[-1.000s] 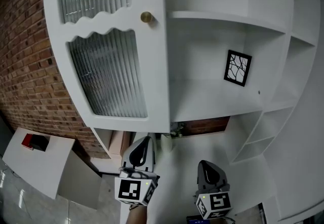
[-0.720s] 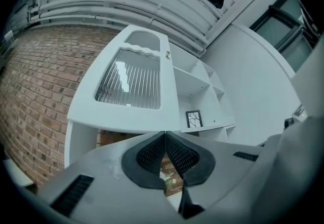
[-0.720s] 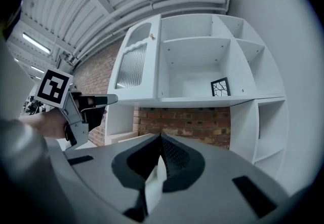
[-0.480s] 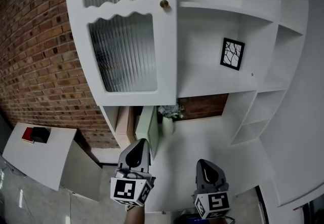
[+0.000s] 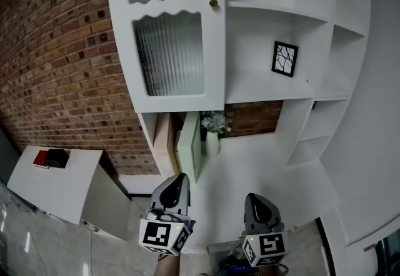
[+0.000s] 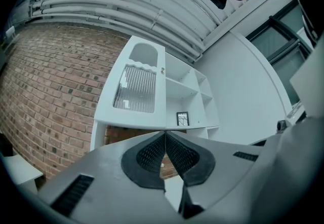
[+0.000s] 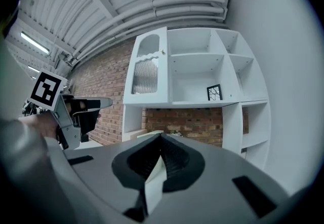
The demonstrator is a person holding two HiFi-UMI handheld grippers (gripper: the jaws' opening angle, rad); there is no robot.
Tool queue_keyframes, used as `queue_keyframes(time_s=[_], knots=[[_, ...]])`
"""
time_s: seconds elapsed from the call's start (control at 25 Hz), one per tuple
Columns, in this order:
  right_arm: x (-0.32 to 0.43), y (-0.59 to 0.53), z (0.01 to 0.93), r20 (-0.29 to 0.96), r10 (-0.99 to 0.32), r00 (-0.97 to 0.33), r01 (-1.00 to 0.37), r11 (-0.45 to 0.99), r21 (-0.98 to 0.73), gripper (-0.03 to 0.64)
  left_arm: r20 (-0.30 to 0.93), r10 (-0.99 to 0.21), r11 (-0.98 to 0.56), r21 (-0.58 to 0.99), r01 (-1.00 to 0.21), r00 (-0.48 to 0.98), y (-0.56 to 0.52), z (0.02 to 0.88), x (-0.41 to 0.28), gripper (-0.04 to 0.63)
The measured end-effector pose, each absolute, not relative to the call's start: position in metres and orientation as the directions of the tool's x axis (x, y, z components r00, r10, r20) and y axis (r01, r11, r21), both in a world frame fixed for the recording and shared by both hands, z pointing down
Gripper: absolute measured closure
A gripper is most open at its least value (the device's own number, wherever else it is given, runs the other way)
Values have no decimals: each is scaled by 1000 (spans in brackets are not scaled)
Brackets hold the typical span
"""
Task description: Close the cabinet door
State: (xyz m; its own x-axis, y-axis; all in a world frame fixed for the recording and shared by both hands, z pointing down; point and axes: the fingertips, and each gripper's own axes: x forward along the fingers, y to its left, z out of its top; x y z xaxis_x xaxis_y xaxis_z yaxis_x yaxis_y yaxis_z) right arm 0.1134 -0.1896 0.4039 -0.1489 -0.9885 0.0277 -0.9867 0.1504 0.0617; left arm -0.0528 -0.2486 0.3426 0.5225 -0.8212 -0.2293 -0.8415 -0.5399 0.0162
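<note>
Two claws on hand, only one needed. Starting left, past the brick wall (image 5: 62, 50): treat the left claw (image 5: 181, 177) as the pusher. Tips pressed together on nothing, held low in front of the unit, well below the target.

Higher up, at the left end of the white shelving, find the cabinet door (image 5: 169, 50) with its ribbed glass. Seems to sit flush with the front already, though impossible to tell whether fully home. Check the edge by the knob (image 5: 213, 2) for a gap.

If any gap shows, raise the claw with tips together and press on the white frame just beside the knob, never on the glass. Push slow and square, then ease off at contact to avoid a bounce.

While lifting, steer clear of the pale green panel (image 5: 189, 143) and the vase of flowers (image 5: 214, 134) underneath.

Further right, leave the right claw (image 5: 252, 197), likewise closed and empty, low and well apart from the framed picture (image 5: 284, 59) and the open shelves (image 5: 269, 12).
</note>
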Motion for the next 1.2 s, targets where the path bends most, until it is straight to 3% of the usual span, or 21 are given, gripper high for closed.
queue_keyframes(time_s=[1.2], knots=[[121, -203, 399, 34, -991, -129, -989, 131, 66, 617, -233, -809, -558, 17, -830, 540, -257, 347, -56, 580]])
